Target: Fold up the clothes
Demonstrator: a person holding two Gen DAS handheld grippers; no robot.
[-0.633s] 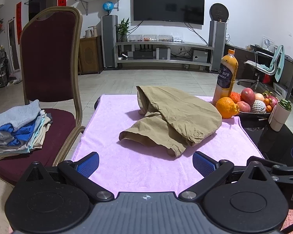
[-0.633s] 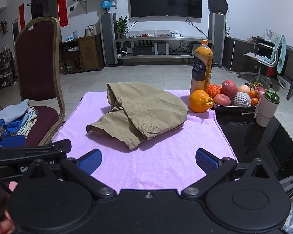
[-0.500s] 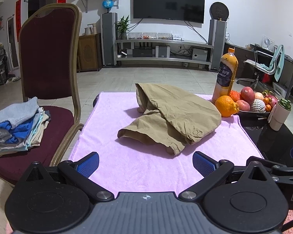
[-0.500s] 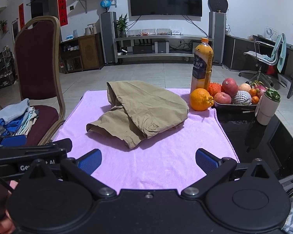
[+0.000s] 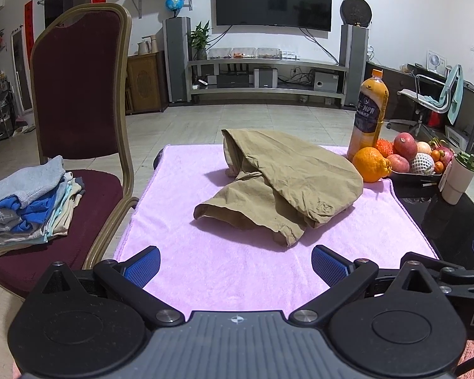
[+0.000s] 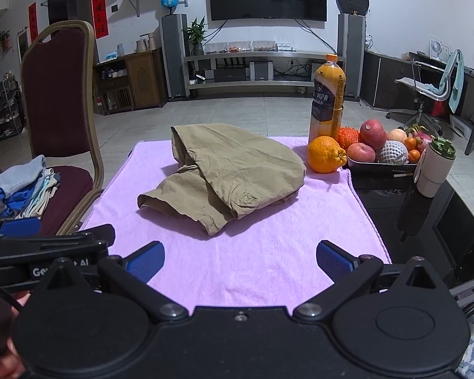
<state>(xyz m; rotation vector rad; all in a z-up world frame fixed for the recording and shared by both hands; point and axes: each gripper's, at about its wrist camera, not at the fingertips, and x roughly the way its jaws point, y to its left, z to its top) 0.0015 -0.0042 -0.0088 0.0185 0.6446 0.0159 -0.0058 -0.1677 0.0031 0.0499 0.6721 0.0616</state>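
Observation:
Crumpled khaki shorts [image 5: 287,186] lie in a loose heap on a pink towel [image 5: 230,262] that covers the table; they also show in the right wrist view [image 6: 233,177]. My left gripper [image 5: 235,265] is open and empty, above the towel's near edge, short of the shorts. My right gripper [image 6: 240,260] is open and empty, also above the towel's near part, short of the shorts. The left gripper's body shows at the lower left of the right wrist view [image 6: 47,249].
A maroon chair [image 5: 79,101] stands left of the table with a stack of folded clothes [image 5: 28,205] on its seat. At the table's far right are an orange juice bottle [image 5: 368,113], an orange [image 5: 371,164], a fruit tray [image 5: 417,161] and a white cup [image 5: 458,180].
Both grippers have risen or tilted a little, so the shorts and table sit slightly lower in view. Both stay open and empty. The shorts have not moved.

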